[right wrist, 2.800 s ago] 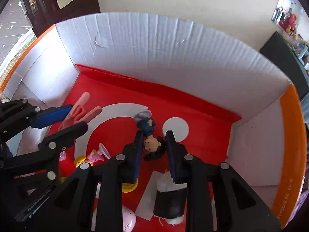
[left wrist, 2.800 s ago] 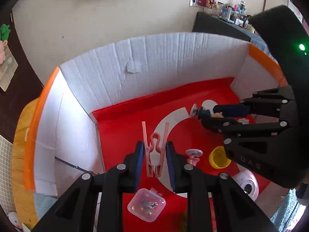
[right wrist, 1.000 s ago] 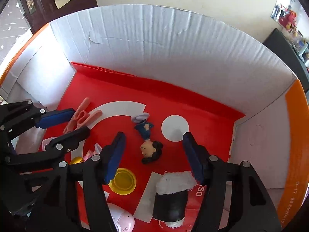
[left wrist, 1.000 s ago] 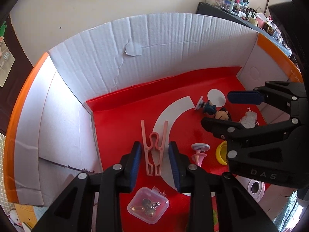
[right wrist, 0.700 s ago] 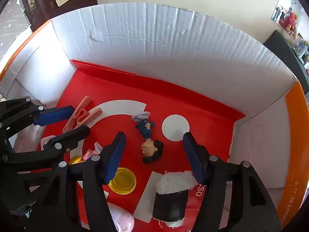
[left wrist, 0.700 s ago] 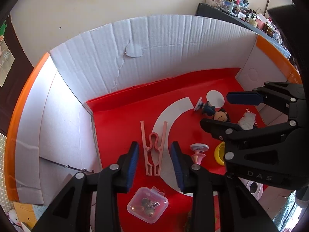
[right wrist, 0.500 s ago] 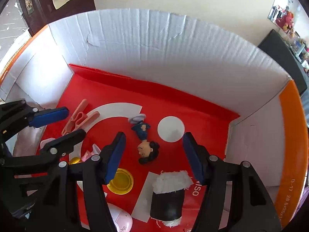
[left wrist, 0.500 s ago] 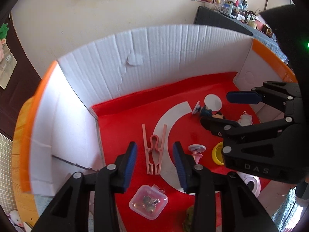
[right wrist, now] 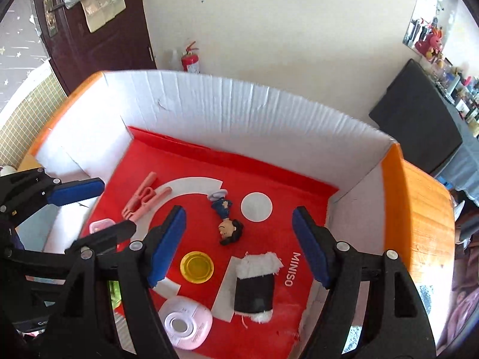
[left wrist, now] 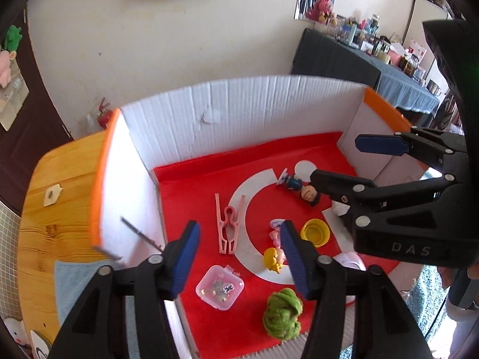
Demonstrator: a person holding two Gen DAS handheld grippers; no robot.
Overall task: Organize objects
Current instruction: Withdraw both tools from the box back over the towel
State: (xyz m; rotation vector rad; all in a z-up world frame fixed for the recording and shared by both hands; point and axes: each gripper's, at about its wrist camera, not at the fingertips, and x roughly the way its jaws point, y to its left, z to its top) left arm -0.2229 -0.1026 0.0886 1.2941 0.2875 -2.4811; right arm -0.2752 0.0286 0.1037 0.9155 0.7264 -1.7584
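**A:** How far along was the tidying?

**B:** By my reading, well along. The cardboard box (right wrist: 269, 113) on the wooden bench (left wrist: 60, 179) already held everything I could see. In the left wrist view the pink clip (left wrist: 228, 224) lay flat near the centre of the red floor, with the clear case (left wrist: 220, 287) at its 6 o'clock and the green wad (left wrist: 282, 312) at about 5 o'clock, by the near edge.

**A:** And the doll?

**B:** The figurine (right wrist: 226, 220) lay on its side in the right wrist view, just beside the white dot, touching neither tool. The yellow lid (right wrist: 197, 267) sat at its 7 o'clock, the black roll (right wrist: 254, 287) at its 5 o'clock, and the pink round gadget (right wrist: 185, 326) lower, near 7 o'clock.

**A:** Was either tool carrying anything?

**B:** No. The left hand-held gripper (left wrist: 239, 254) stood about half spread, its jaws having just been opening, with nothing pinched; the clip lay on the floor beyond them. The right hand-held gripper (right wrist: 239, 245) was wider apart, also just opened further, and empty, hanging above the figurine.

**A:** So what was left?

**B:** Hard to say. The bench outside showed only a blue cloth (left wrist: 71, 287) and a small tile. I would guess the placing was finished or nearly so, unless more things lay out of view.
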